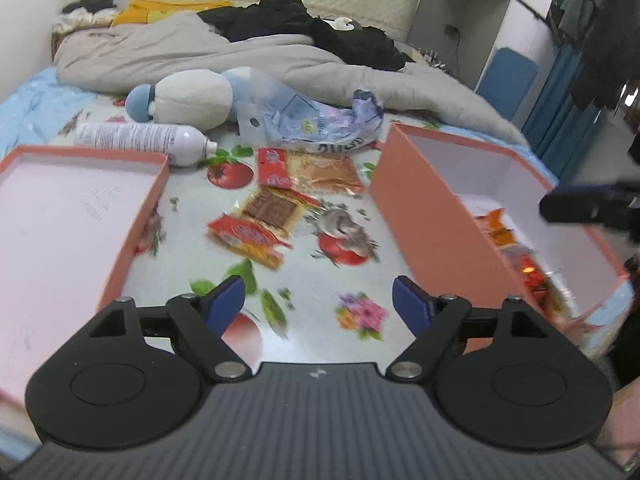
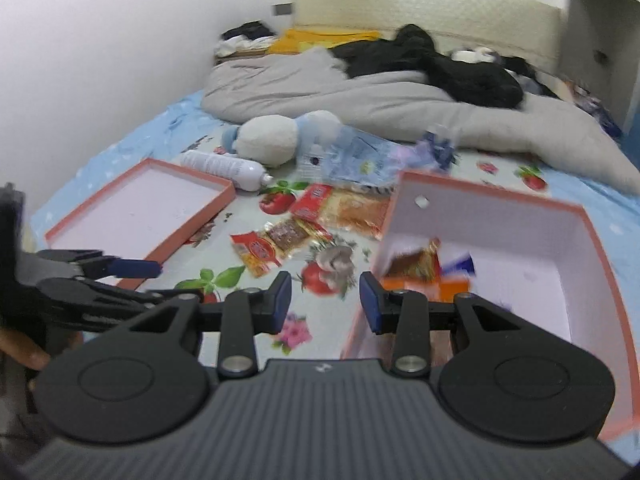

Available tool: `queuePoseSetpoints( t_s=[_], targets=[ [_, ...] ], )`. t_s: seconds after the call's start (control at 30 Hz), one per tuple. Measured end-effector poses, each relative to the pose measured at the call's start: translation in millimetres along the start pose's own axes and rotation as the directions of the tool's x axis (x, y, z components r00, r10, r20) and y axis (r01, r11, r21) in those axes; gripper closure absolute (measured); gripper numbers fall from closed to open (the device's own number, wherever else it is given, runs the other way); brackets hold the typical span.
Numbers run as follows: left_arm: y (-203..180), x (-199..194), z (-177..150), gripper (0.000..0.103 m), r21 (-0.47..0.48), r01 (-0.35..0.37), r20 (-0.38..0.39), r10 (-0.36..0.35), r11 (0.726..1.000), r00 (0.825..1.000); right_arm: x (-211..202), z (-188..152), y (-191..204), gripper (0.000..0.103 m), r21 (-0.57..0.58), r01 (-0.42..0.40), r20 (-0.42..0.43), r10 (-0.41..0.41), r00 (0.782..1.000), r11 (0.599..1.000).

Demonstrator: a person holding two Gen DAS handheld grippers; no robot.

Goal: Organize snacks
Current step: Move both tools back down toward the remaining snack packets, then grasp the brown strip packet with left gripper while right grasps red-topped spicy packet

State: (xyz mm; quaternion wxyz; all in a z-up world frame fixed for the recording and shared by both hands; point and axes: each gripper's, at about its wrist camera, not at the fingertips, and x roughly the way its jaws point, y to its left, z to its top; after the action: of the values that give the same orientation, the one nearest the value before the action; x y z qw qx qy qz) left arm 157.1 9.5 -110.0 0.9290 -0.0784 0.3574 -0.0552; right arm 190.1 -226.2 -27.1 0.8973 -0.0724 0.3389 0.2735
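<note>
Left wrist view: my left gripper (image 1: 319,300), fingers wide apart and empty, faces the red snack packets (image 1: 256,224) at mid-frame on the bed, between lid (image 1: 132,216) and box (image 1: 436,216). Straddle the nearest packet's edges. Right gripper (image 2: 325,300): part-open, empty.

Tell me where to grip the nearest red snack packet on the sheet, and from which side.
Grip the red snack packet across its short width near the middle, coming from above with the open left gripper. It lies flat and diagonal, so turn the fingers square to its long edges.
</note>
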Motion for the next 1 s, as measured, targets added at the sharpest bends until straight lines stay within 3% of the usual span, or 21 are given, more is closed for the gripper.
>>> queuePoseSetpoints(
  t_s=[0.13, 0.37, 0.43, 0.5, 0.63, 0.77, 0.83, 0.93, 1.0],
  targets=[
    [9, 32, 14, 0.009, 0.099, -0.017, 0.024, 0.014, 0.995, 1.0, 32, 29, -12, 0.063, -0.055, -0.071, -0.063, 0.068, 0.996, 0.996],
    [27, 95, 36, 0.009, 0.174, 0.015, 0.009, -0.017, 0.985, 1.0, 100, 71, -14, 0.063, -0.274, -0.108, -0.184, 0.058, 0.981, 0.956],
    [32, 114, 40, 0.009, 0.183, 0.028, -0.011, -0.026, 0.983, 1.0, 119, 82, -13, 0.051, -0.327, -0.133, -0.224, 0.06, 0.973, 0.935],
    [36, 131, 44, 0.009, 0.202, 0.042, -0.011, -0.041, 0.978, 0.999, 141, 94, -10, 0.019, -0.385, -0.162, -0.259, 0.062, 0.964, 0.909],
    [45, 160, 53, 0.01, 0.231, 0.042, -0.032, -0.035, 0.972, 0.999, 188, 113, 0, 0.017, -0.518, -0.219, -0.347, 0.031, 0.937, 0.827],
    [53, 179, 58, 0.01, 0.264, 0.04, -0.035, -0.032, 0.964, 0.999, 241, 123, 1, 0.018, -0.56, -0.29, -0.454, 0.006, 0.891, 0.776],
    [55, 186, 59, 0.01, 0.277, 0.065, -0.049, -0.053, 0.959, 0.997, 267, 123, 3, 0.018, -0.562, -0.335, -0.524, -0.013, 0.852, 0.756],
    [55, 196, 57, 0.01, 0.31, 0.069, -0.065, -0.052, 0.948, 0.997, 301, 112, 8, 0.018, -0.619, -0.38, -0.588, -0.085, 0.804, 0.687],
    [57, 206, 54, 0.011, 0.315, 0.066, -0.08, -0.043, 0.947, 0.996, 320, 108, 6, 0.019, -0.618, -0.389, -0.622, -0.121, 0.774, 0.683]
  ],
)
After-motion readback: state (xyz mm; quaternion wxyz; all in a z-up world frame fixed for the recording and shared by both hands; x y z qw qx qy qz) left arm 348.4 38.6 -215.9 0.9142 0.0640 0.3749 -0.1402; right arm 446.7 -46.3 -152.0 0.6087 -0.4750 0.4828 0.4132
